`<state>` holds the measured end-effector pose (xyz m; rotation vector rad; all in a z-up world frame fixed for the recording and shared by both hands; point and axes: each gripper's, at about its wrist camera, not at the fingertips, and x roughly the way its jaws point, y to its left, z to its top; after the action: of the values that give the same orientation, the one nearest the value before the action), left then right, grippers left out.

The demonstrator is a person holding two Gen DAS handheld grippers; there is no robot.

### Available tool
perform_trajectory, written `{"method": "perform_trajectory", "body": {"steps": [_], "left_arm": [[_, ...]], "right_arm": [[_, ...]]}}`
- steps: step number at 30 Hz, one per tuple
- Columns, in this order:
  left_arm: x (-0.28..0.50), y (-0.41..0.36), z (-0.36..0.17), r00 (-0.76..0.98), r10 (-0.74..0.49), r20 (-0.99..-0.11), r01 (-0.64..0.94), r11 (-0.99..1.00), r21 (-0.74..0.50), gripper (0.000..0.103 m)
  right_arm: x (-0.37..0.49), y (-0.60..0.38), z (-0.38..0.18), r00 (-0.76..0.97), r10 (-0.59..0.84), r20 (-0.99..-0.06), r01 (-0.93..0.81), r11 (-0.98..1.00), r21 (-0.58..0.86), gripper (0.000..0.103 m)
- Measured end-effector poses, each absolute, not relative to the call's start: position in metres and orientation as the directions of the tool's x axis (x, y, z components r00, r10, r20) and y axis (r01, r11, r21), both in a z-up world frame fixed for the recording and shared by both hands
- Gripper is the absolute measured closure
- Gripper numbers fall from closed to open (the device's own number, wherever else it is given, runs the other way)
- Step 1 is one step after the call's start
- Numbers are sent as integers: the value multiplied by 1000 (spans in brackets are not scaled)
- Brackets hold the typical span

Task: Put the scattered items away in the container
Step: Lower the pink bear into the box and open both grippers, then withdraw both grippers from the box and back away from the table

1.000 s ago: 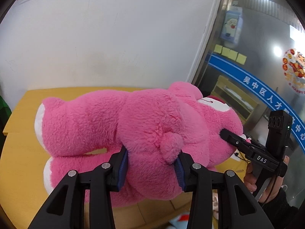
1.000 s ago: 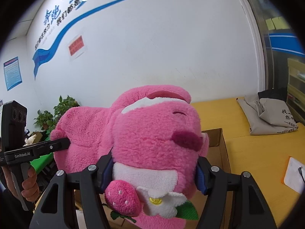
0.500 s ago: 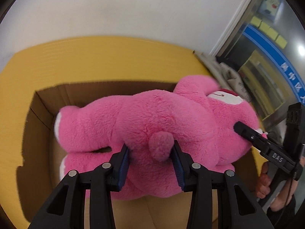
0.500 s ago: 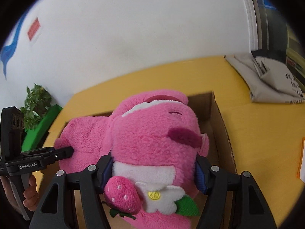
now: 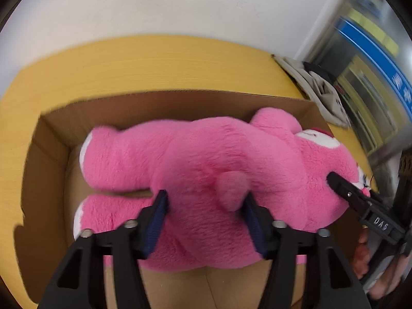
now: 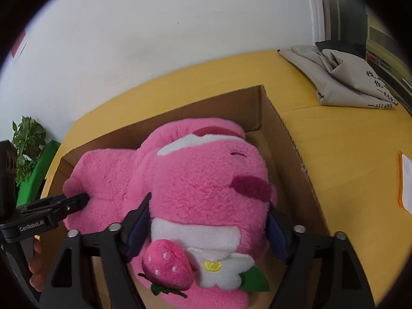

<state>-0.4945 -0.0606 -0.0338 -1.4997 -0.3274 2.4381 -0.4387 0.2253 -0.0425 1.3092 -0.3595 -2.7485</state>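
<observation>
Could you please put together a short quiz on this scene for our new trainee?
1. Where does the pink plush bear lie?
2. True or false: the grey cloth bag is in the cardboard box.
3. What sits beside the white flower on the bear? A) cherry B) strawberry C) bell
Key: 1. inside the cardboard box; 2. false, it lies on the yellow table; 3. B, the strawberry.
</observation>
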Motion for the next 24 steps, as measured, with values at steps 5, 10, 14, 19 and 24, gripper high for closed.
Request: {"method": "perform_trajectory", "body": {"steps": [5,10,14,19,24], "left_arm": [[-444,-84,19,-548,261,-795,-76,-961,-264,32],[-322,-99,92,-722,206,-660,-87,-974,-209,1],[-229,-91,122,-789,166,-591,-98,-984,-146,0],[-138,-71,121,-819,149,-554,-107,-988,-109,0],[-83,-49,103,-820,138,-555,-122,-990,-67,0]], "right_arm": [[-418,225,-10,-681,-97,-726,32,-994,103,15],[-329,230,53,-786,-107,-609,100,-994,46,5],[-243,228,91,-837,-139,-529,132,-990,51,0],[-144,211,104,-873,-107,-476,110,-994,22,0],[-79,194,82,-854,-114,-508,121,-992,18,0]]}}
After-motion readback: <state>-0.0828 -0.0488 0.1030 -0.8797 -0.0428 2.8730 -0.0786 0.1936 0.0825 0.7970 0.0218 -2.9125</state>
